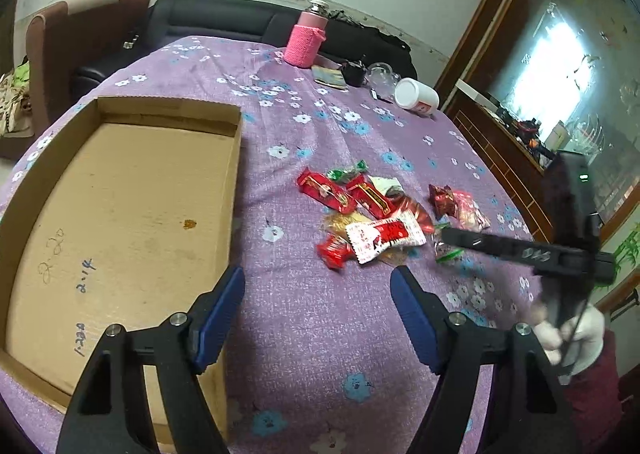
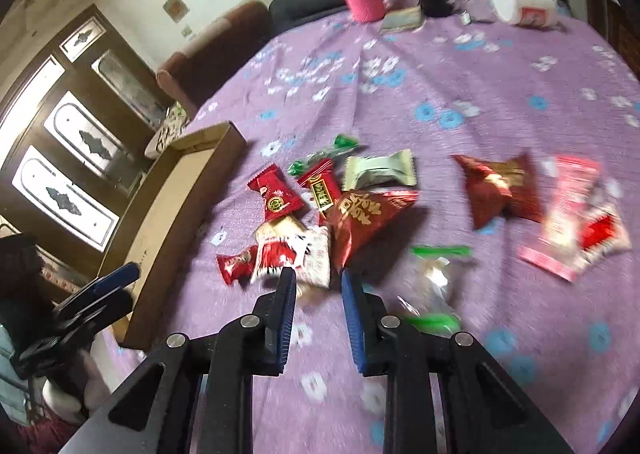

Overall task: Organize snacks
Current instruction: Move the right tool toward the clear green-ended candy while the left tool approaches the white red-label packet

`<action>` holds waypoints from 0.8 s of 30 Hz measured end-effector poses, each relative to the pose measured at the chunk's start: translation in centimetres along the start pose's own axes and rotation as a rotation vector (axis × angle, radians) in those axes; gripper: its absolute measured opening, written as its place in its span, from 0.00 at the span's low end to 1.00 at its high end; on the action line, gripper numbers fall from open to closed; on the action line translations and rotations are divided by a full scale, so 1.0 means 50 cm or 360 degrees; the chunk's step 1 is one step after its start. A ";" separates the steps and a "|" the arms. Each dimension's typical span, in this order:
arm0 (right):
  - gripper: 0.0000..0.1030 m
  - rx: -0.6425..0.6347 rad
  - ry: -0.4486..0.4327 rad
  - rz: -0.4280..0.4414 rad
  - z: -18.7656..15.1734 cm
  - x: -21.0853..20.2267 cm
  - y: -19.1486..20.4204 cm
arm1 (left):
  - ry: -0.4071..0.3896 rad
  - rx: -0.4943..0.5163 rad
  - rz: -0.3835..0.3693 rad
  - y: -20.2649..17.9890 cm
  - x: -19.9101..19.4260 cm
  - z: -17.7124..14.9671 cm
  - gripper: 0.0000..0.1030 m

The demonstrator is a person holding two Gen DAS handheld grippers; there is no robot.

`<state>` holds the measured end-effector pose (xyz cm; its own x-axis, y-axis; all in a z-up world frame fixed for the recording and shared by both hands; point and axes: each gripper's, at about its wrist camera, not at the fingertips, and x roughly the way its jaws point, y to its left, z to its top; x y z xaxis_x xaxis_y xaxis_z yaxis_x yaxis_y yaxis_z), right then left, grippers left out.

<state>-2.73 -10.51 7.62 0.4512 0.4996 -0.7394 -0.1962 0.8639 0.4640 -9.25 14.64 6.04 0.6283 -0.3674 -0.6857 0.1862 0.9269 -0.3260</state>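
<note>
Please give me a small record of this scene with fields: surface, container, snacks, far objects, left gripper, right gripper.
surface: table with purple flowered cloth
container: shallow cardboard box, no snacks inside
snacks: loose pile of wrapped snacks on the cloth, beside the box
far objects: pink bottle, white jar lying on its side
left gripper: open, holding nothing
right gripper: narrow gap, at the near edge of the pile, nothing visibly held

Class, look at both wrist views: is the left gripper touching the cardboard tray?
Cannot tell. In the left wrist view, the left gripper has one finger overlapping the cardboard tray wall; neither view shows contact or gap.
</note>
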 end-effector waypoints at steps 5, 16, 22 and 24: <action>0.46 0.0051 -0.0087 -0.0189 -0.007 -0.048 -0.039 | 0.0048 0.0108 -0.0032 -0.029 0.015 -0.005 0.73; 0.41 -0.0044 -0.0032 -0.0365 0.004 0.052 -0.022 | 0.0128 0.0480 -0.0049 -0.118 0.051 0.004 0.69; 0.19 -0.0025 -0.0080 -0.0341 -0.010 0.045 -0.038 | 0.0167 0.0764 0.0012 -0.172 0.102 0.032 0.69; 0.19 -0.0003 -0.0111 -0.0332 -0.016 0.035 -0.054 | 0.0202 0.0836 0.0014 -0.186 0.128 0.042 0.69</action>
<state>-2.10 -11.91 4.67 0.5415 0.3047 -0.7835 -0.0940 0.9481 0.3037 -5.39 3.86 6.05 0.5416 -0.3358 -0.7706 0.5543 0.8319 0.0271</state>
